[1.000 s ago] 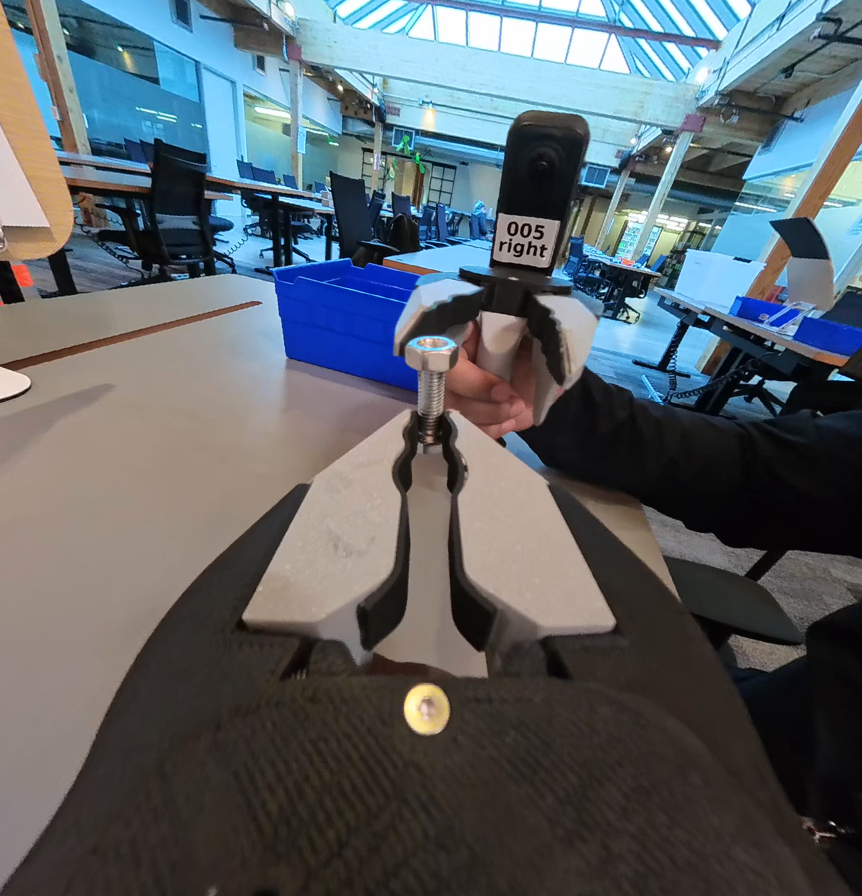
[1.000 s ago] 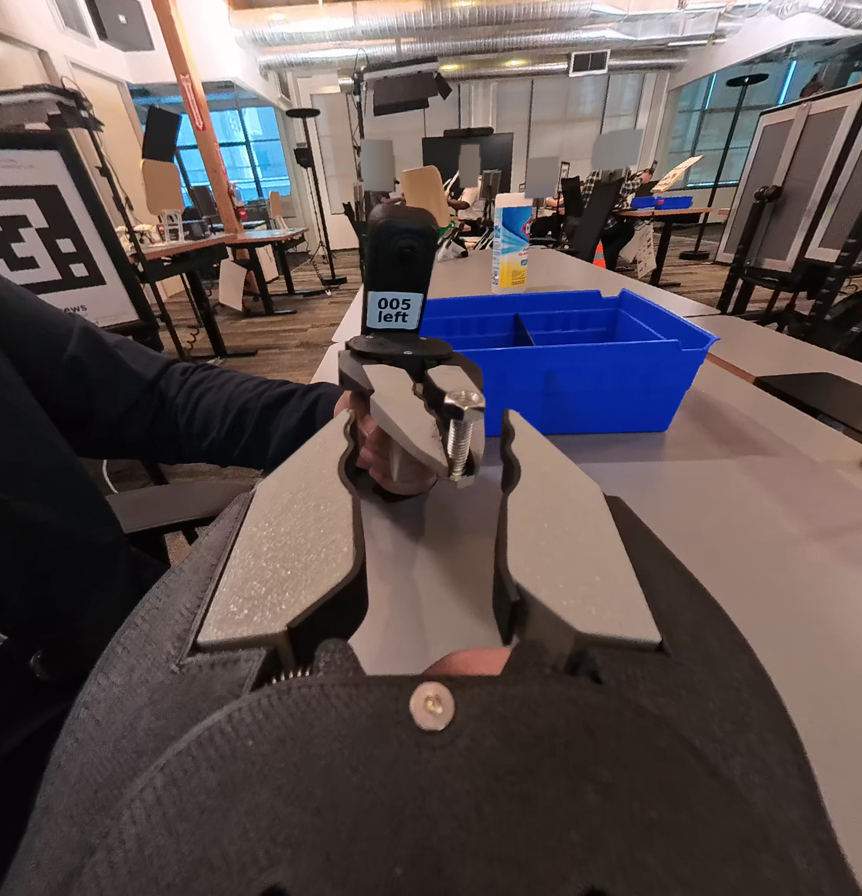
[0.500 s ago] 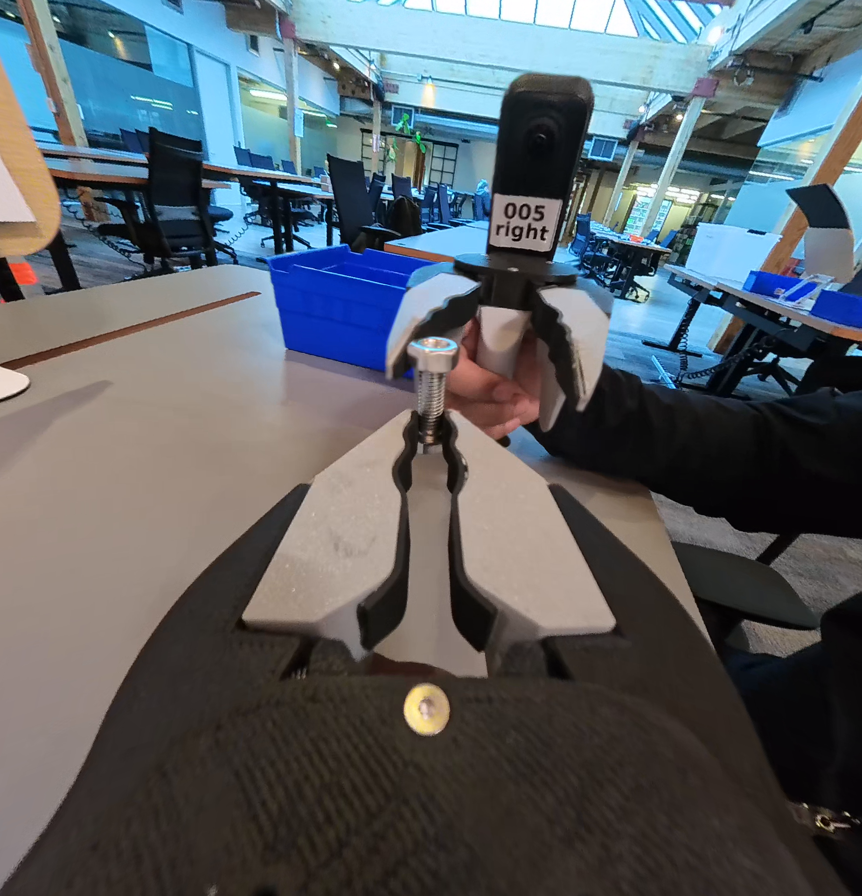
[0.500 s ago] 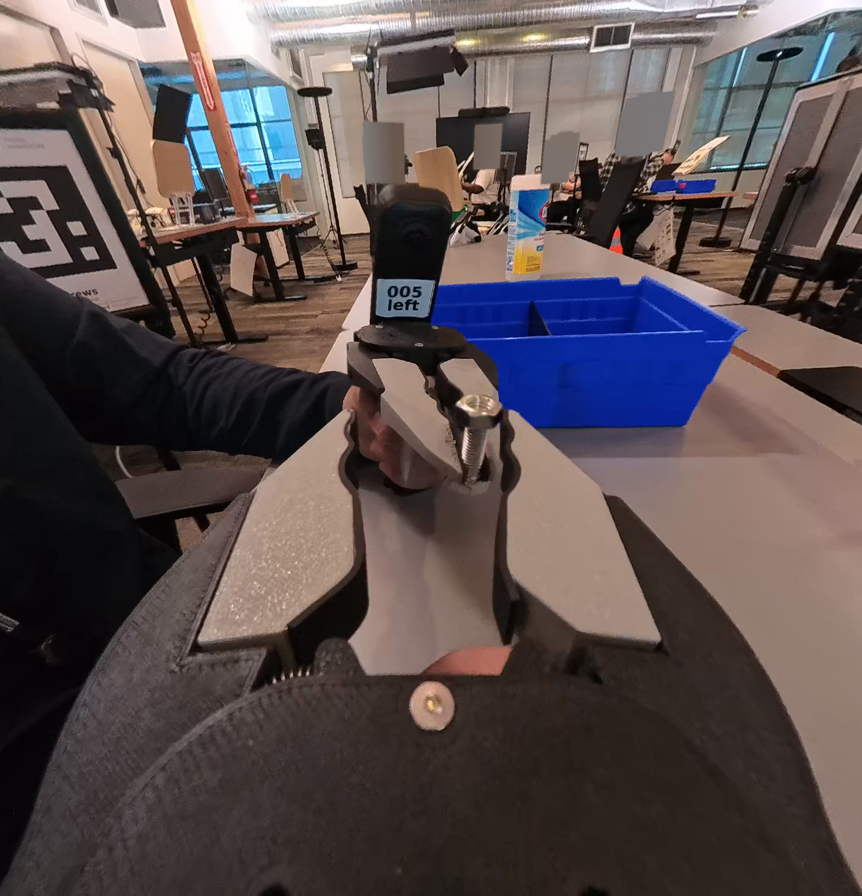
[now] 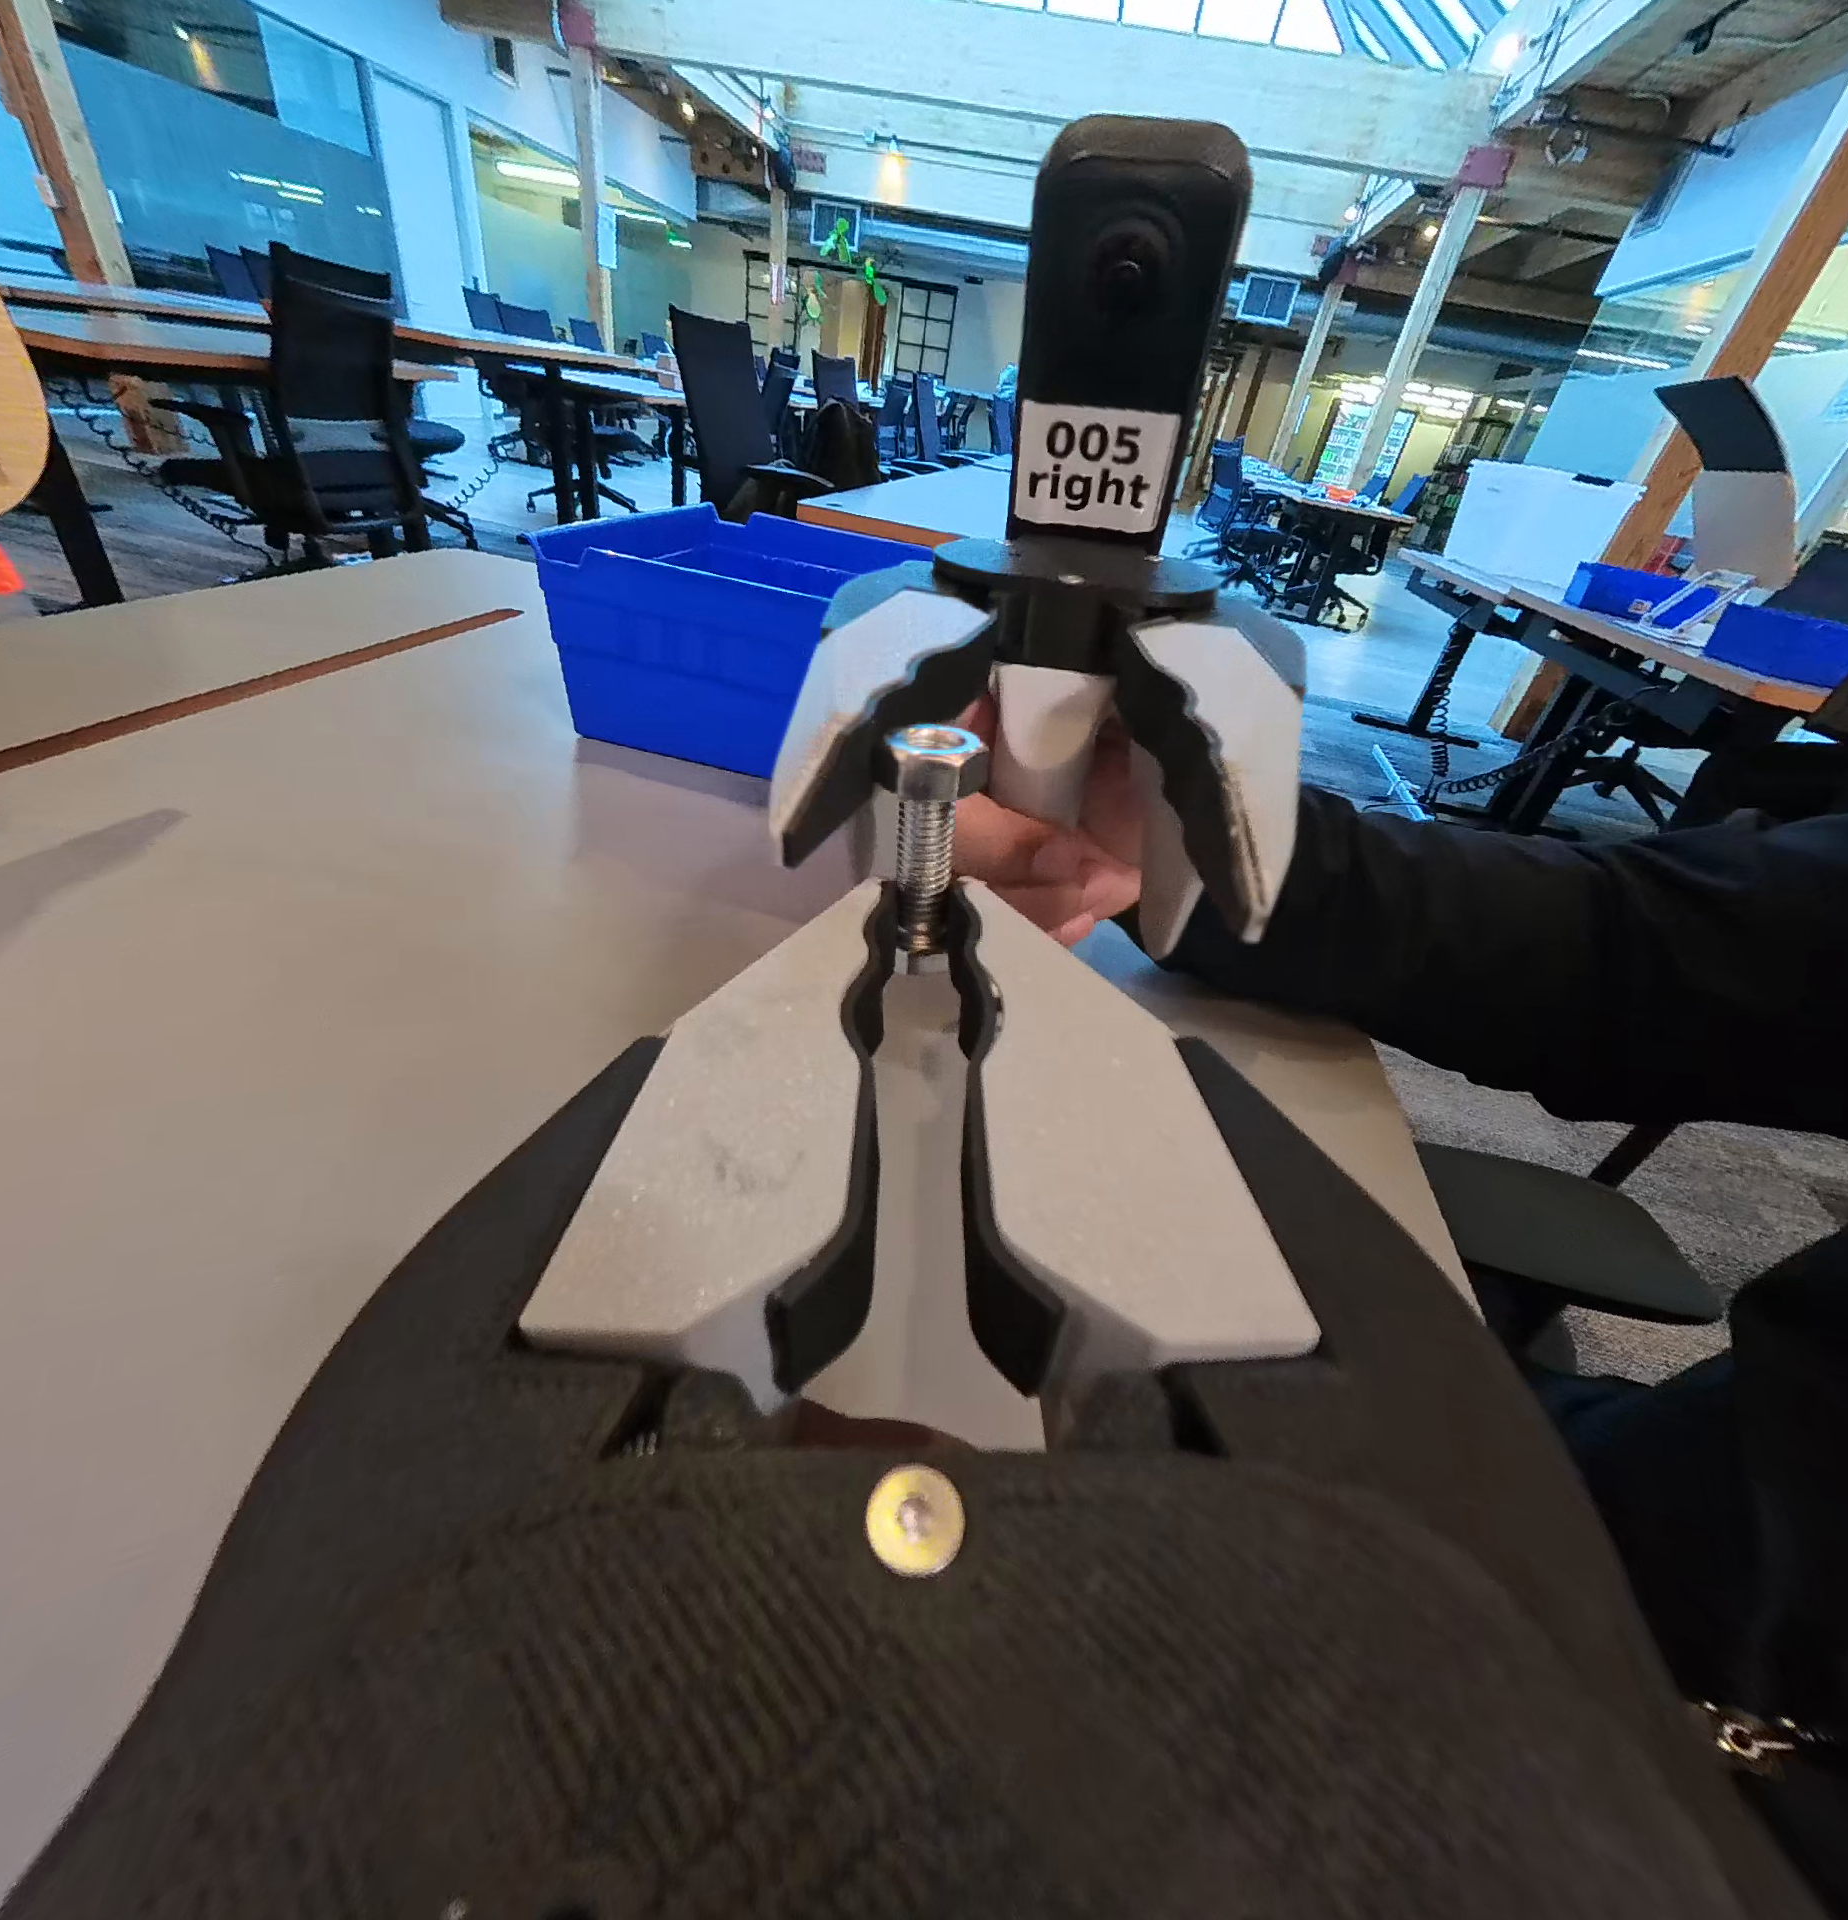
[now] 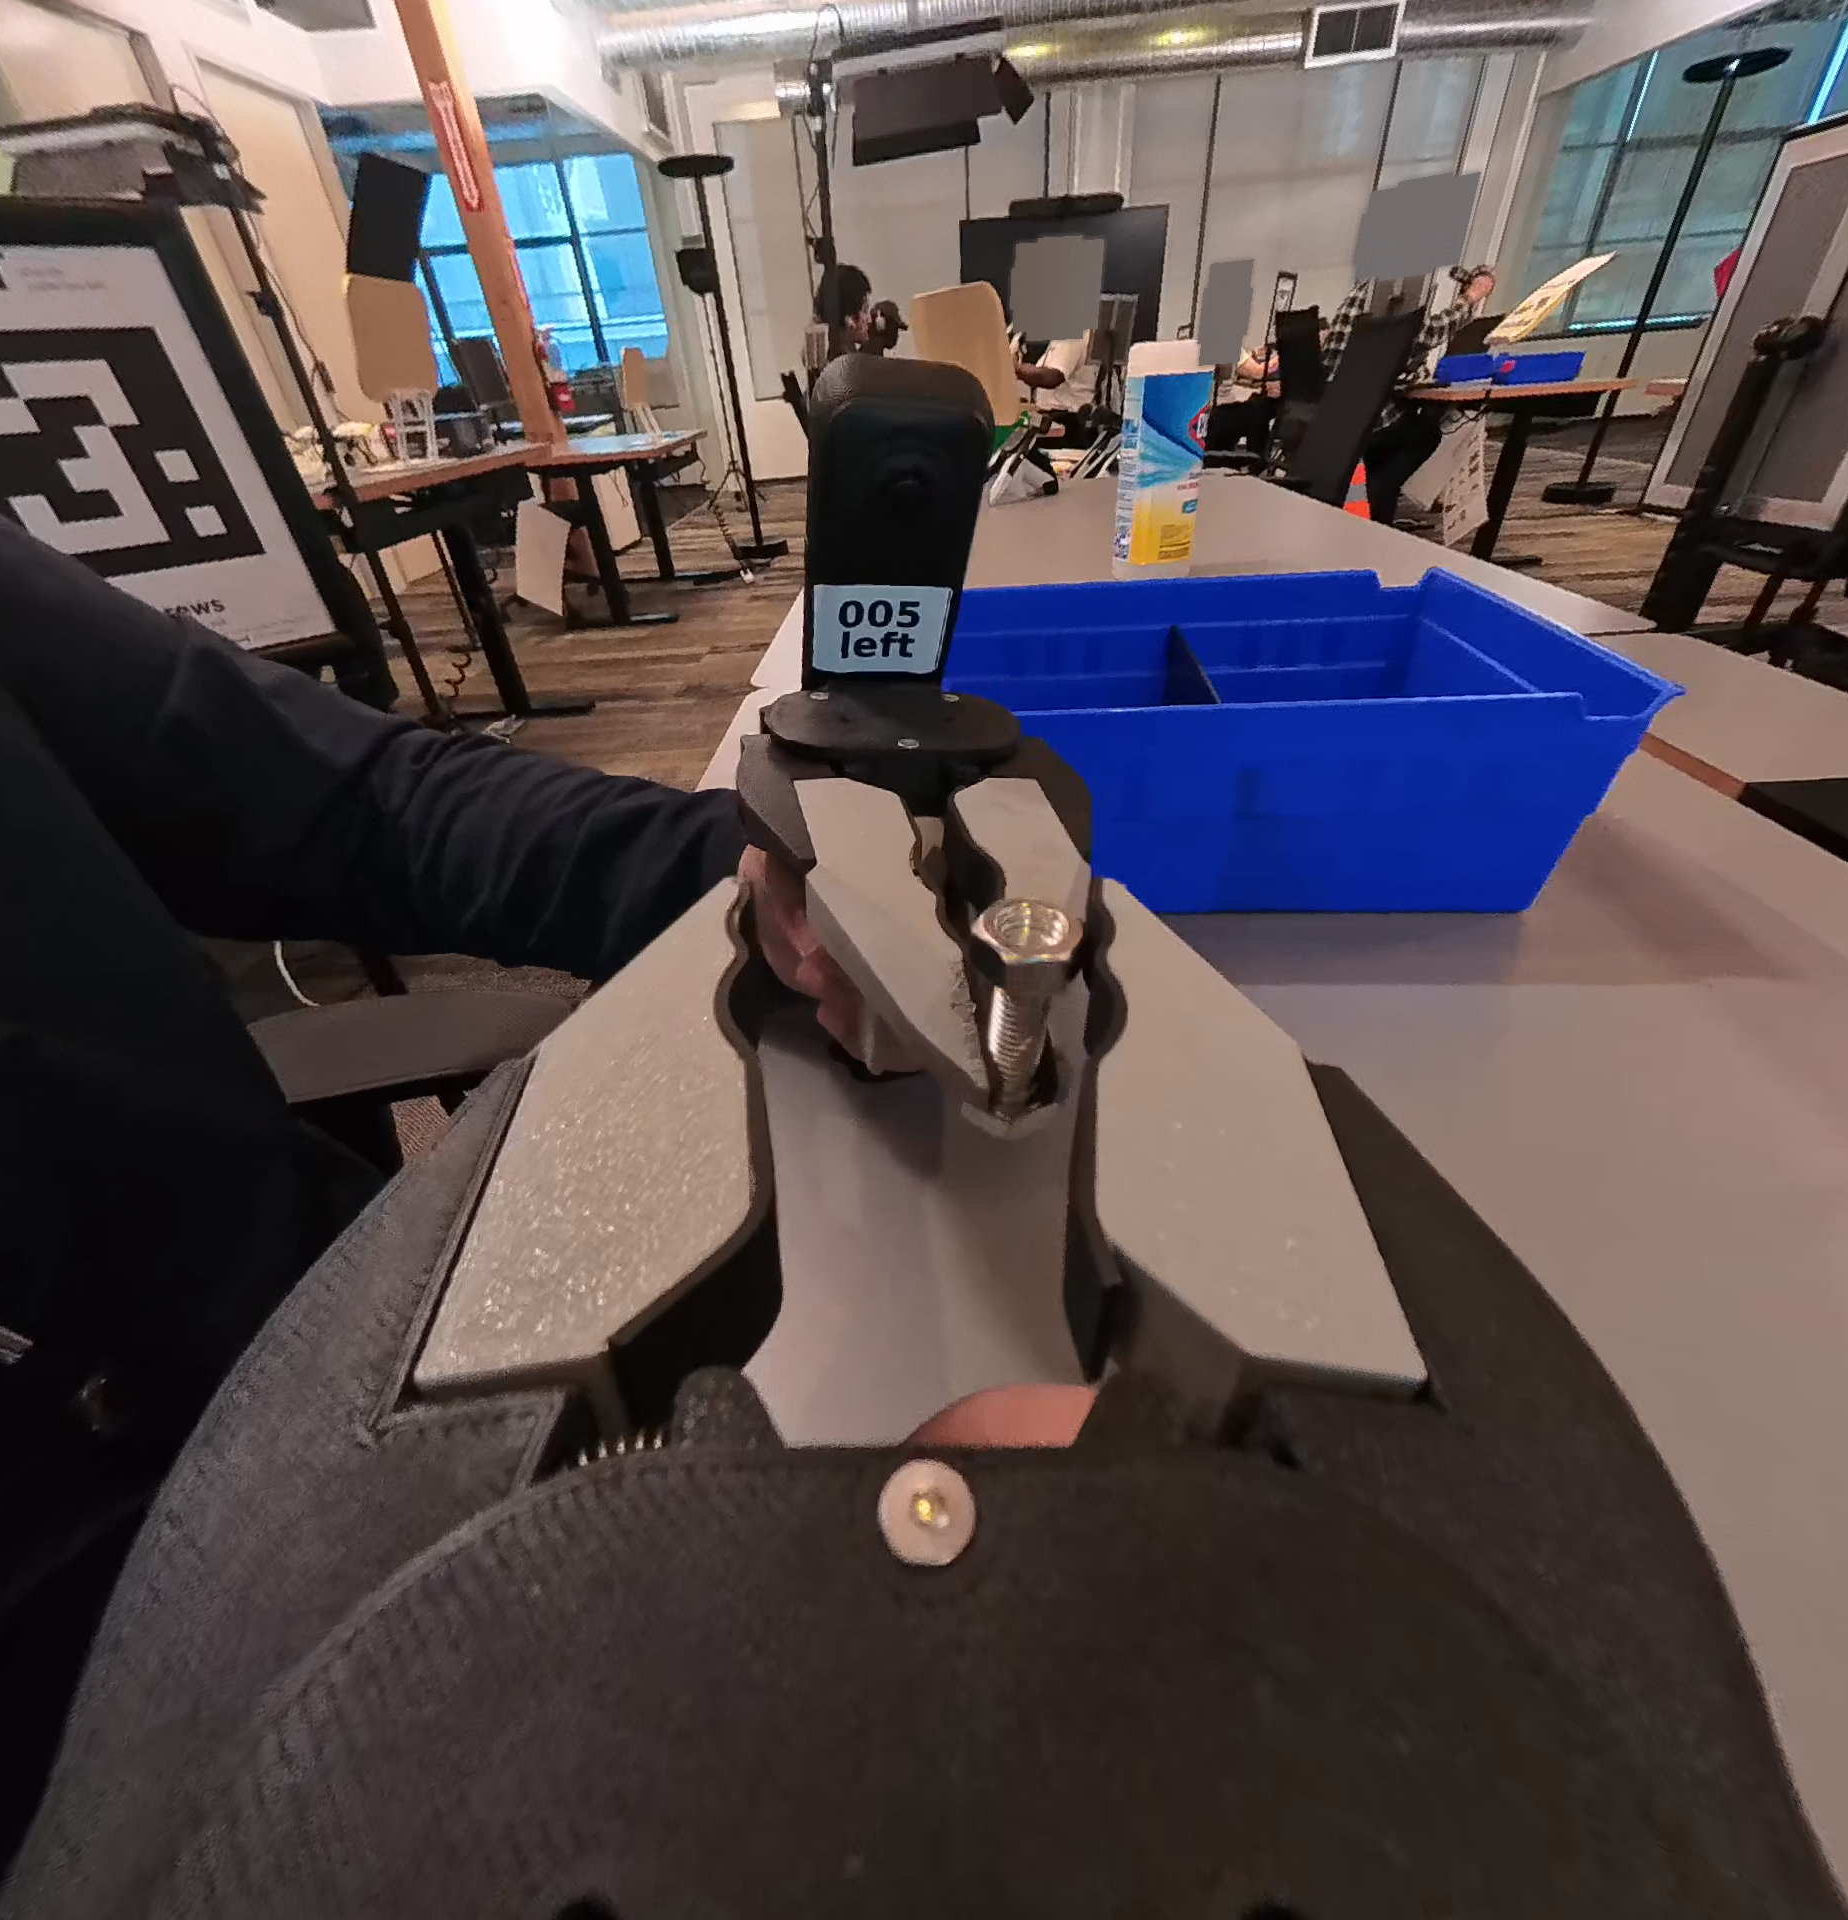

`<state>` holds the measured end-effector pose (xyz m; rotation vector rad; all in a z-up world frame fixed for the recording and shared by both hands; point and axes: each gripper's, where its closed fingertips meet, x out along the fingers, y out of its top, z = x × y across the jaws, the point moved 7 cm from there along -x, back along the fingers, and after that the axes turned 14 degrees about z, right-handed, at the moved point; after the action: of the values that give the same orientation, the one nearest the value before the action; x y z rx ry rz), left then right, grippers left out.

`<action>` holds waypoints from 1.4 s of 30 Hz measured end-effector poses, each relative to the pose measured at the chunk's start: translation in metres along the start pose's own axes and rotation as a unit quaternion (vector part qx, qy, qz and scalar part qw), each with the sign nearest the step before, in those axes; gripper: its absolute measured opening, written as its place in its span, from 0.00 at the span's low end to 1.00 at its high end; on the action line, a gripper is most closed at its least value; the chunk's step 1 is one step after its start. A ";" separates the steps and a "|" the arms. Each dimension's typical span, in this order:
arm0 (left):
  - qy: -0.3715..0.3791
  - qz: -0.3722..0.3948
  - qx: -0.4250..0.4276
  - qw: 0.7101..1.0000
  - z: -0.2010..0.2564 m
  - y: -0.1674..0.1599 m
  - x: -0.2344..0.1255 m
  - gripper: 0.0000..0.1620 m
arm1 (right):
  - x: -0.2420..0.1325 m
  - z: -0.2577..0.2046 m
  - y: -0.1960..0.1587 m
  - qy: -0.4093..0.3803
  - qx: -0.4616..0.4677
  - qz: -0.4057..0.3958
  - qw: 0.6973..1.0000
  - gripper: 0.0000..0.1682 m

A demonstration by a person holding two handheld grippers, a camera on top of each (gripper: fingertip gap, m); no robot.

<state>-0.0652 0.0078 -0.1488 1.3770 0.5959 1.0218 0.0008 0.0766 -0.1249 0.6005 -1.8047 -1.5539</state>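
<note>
A silver bolt [image 5: 922,831] stands upright, hex end up. My left gripper [image 5: 925,925] is shut on the lower part of its threaded shank, above the grey table [image 5: 276,935]. My right gripper [image 5: 1003,883] faces it, held by a hand, jaws open. In the right wrist view the bolt [image 6: 1019,997] stands between my right gripper's [image 6: 915,935] open fingers, close to the right finger [image 6: 1190,1143]. I cannot tell if they touch. The left gripper [image 6: 1003,1101] shows there, closed around the bolt's lower end.
A blue divided bin [image 6: 1315,810] stands on the table just behind the grippers; it also shows in the left wrist view [image 5: 681,665]. A wipes canister [image 6: 1159,468] stands farther back. The person's dark sleeve [image 5: 1522,956] crosses the table's near edge. My right fingertips sit around 4 cm from my left ones.
The two grippers have come together. The bolt, earlier beyond my right gripper's fingertips, now stands between its open fingers. The left gripper stays shut on the bolt.
</note>
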 end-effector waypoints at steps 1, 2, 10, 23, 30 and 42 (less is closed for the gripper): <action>0.003 0.000 0.004 1.000 -0.001 0.000 -0.001 0.04 | -0.001 0.000 0.001 -0.001 -0.001 -0.001 1.000 0.35; 0.003 0.001 0.006 1.000 -0.001 0.001 -0.001 0.04 | -0.004 0.001 0.002 -0.002 -0.001 0.001 1.000 0.35; 0.026 0.028 -0.014 0.999 -0.012 0.010 -0.011 0.04 | -0.025 0.005 0.017 -0.022 -0.010 0.029 0.999 0.30; 0.006 0.000 0.007 1.000 -0.001 0.000 0.000 0.04 | -0.002 0.001 0.002 -0.008 -0.004 0.005 1.000 0.36; 0.038 0.030 -0.008 0.999 -0.015 0.012 -0.012 0.04 | -0.025 0.007 0.017 -0.026 -0.004 0.039 0.999 0.30; -0.004 -0.001 0.001 1.000 0.002 -0.002 0.002 0.04 | 0.000 -0.001 0.002 0.003 0.012 0.012 1.000 0.35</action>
<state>-0.0622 0.0088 -0.1499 1.3812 0.5917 1.0139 0.0015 0.0767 -0.1231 0.5910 -1.8220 -1.5152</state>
